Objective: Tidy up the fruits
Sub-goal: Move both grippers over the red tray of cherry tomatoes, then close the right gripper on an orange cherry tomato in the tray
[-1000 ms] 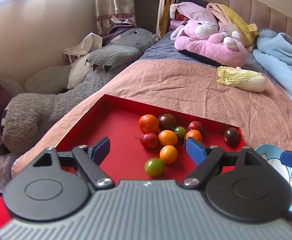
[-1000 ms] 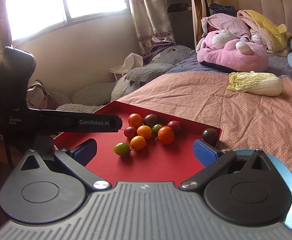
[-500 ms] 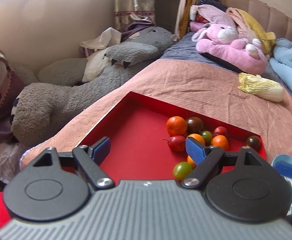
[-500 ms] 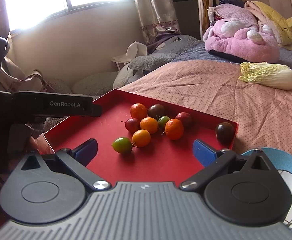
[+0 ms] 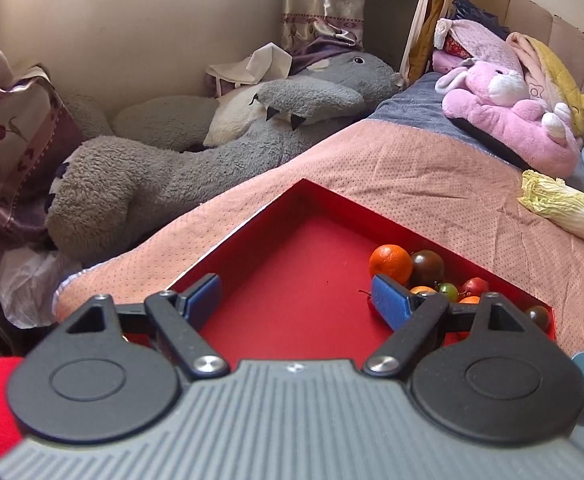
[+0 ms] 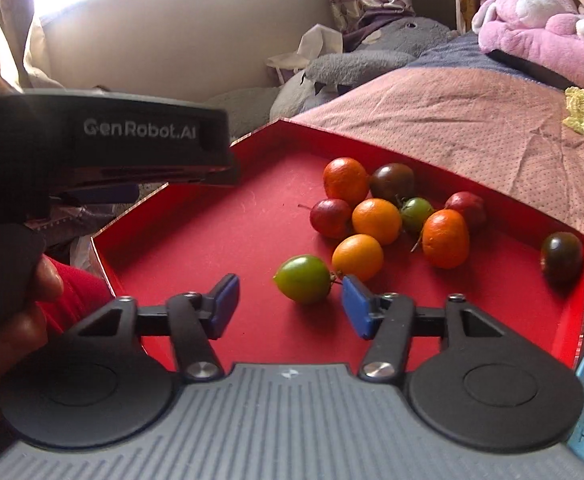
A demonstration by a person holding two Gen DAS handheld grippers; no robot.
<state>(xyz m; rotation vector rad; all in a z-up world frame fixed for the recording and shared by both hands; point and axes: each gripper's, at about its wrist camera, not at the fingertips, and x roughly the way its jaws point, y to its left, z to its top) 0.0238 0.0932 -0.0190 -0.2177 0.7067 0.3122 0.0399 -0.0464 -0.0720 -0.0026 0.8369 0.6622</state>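
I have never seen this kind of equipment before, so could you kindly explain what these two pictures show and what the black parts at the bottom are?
There is no robot here. A person holds a two-fingered tool in each hand, and each tool has a wide-angle camera looking forward along its fingers. One picture comes from the left hand-held gripper, the other from the right hand-held gripper. The black and grey parts at the bottom are the tools themselves; the blue pads are the fingertips.

Both are open and hold nothing. In front, on a bed with a pink cover, sits a red tray with small fruits: orange, red, dark and green. A green fruit lies just ahead of the right one's fingers. The black bar on the left of the right-hand picture is the other tool.
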